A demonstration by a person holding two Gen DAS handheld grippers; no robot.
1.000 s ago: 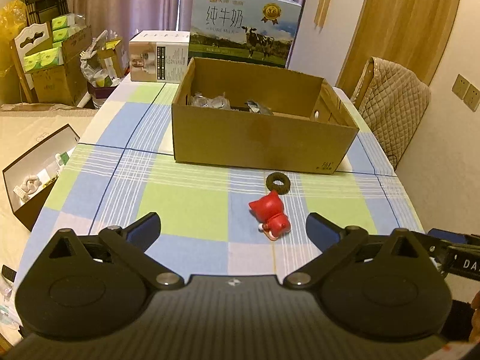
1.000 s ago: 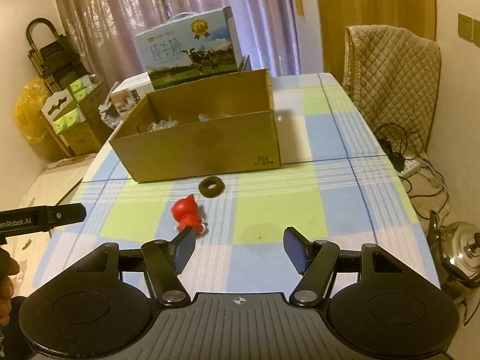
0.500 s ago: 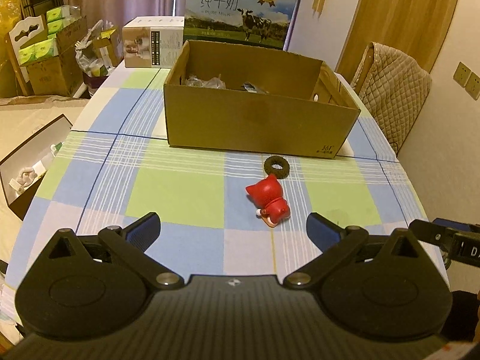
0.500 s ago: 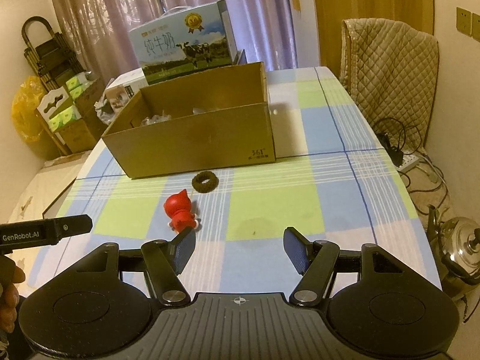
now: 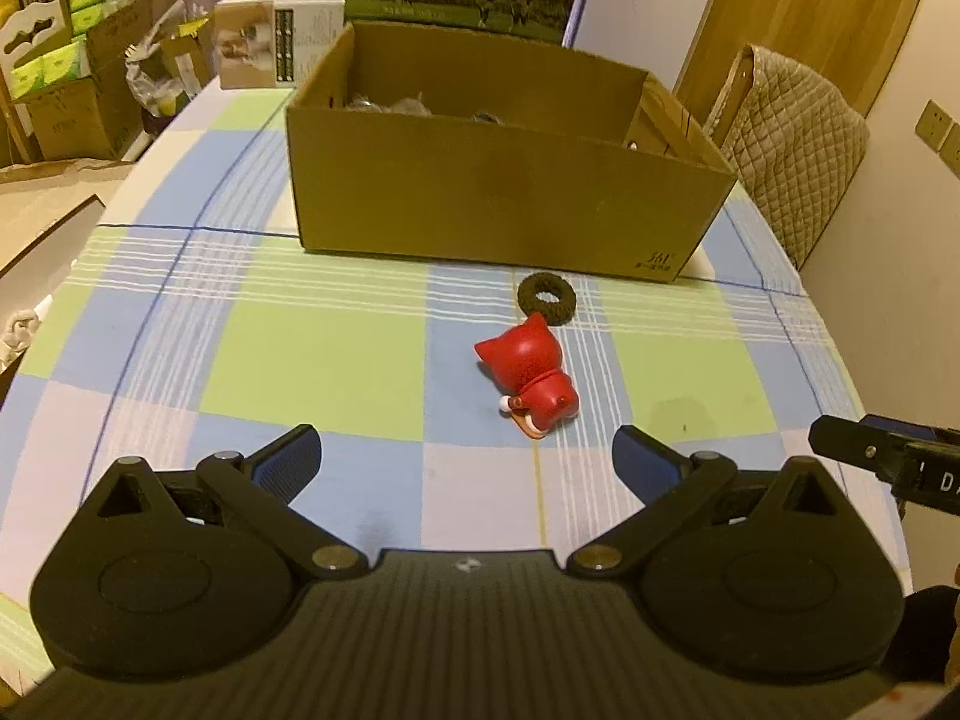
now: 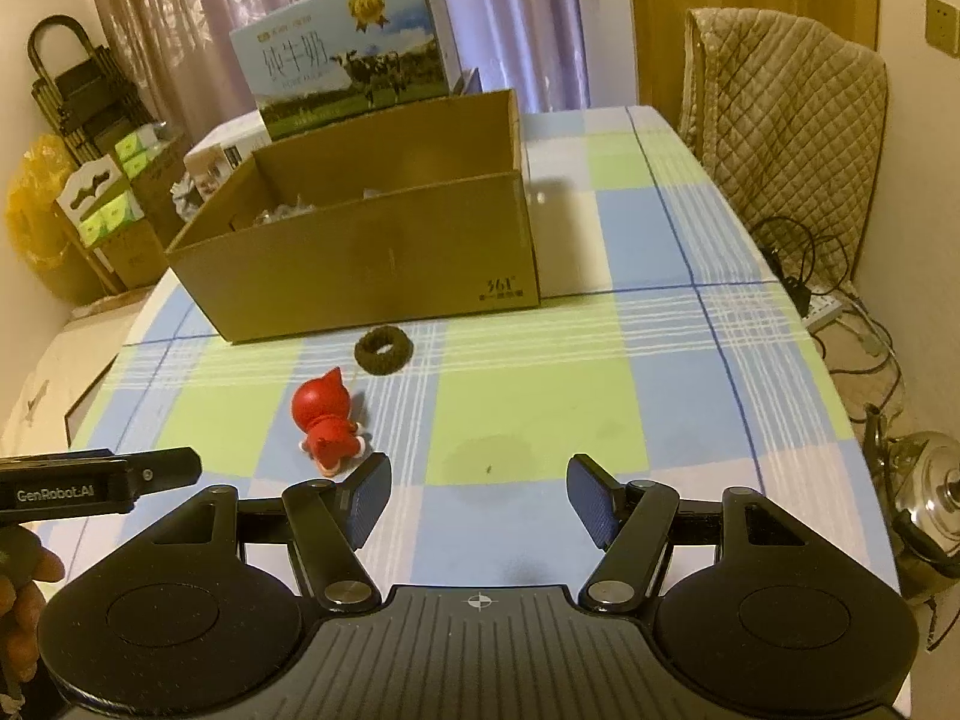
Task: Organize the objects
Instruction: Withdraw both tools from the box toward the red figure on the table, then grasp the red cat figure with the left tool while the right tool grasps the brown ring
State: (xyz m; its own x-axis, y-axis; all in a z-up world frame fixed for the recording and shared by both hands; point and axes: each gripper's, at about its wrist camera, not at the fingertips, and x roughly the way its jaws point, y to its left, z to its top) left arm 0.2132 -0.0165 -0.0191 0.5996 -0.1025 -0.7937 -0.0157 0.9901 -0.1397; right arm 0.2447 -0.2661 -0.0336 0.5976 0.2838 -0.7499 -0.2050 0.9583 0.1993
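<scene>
A red cat figurine [image 5: 531, 381] [image 6: 324, 423] lies on its side on the checked tablecloth. Just beyond it rests a dark brown ring [image 5: 546, 295] [image 6: 383, 349], close to the front wall of an open cardboard box [image 5: 498, 204] [image 6: 372, 264]. Several wrapped items lie inside the box. My left gripper [image 5: 465, 459] hangs open, with the figurine a little ahead and between its fingers' line. My right gripper [image 6: 477, 495] is also open and holds nothing; the figurine sits just ahead of its left fingertip [image 6: 369, 489].
A milk carton box [image 6: 348, 84] and a white box [image 5: 276, 45] stand behind the cardboard box. A quilted chair [image 6: 780, 138] sits at the table's right edge, with cables and a kettle [image 6: 924, 498] on the floor. Stacked boxes [image 5: 66, 90] fill the far left.
Both grippers have moved forward and lower toward the figurine and the box, which now look larger. The figurine and ring have not moved.
</scene>
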